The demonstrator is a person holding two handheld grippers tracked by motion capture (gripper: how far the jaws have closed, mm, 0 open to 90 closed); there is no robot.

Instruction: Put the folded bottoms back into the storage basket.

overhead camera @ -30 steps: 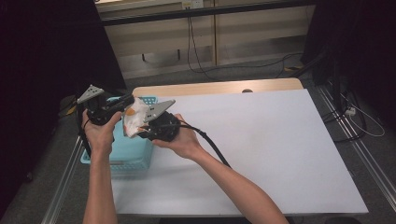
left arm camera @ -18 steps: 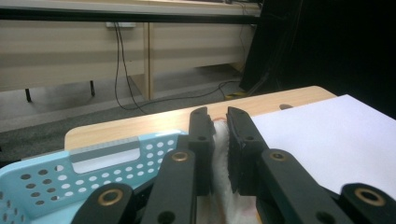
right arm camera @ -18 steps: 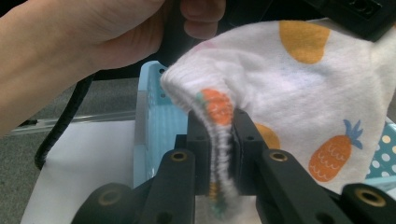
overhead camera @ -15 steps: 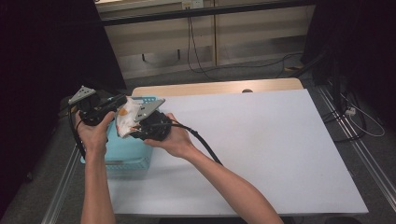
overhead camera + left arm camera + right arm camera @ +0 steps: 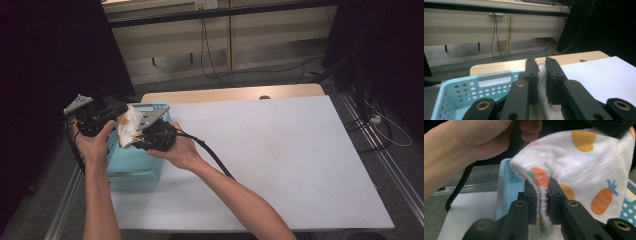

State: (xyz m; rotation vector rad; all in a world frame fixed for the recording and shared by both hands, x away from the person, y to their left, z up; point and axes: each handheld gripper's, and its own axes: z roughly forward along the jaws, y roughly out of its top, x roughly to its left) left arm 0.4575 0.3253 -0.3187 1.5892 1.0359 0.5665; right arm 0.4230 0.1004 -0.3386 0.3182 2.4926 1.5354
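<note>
High view: the white table [image 5: 280, 165] carries my light-blue basket [image 5: 131, 172] at its left edge, and above the basket I hold a pineapple-print cloth [image 5: 128, 131], my left gripper [image 5: 119, 111] and right gripper [image 5: 131, 141] both clamped on it.

Lab, white table [image 5: 280, 150], trailing cables [image 5: 210, 45]

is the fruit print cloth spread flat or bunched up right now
Bunched up: the cloth hangs in folds, pinched between both grippers above the blue basket.
</note>
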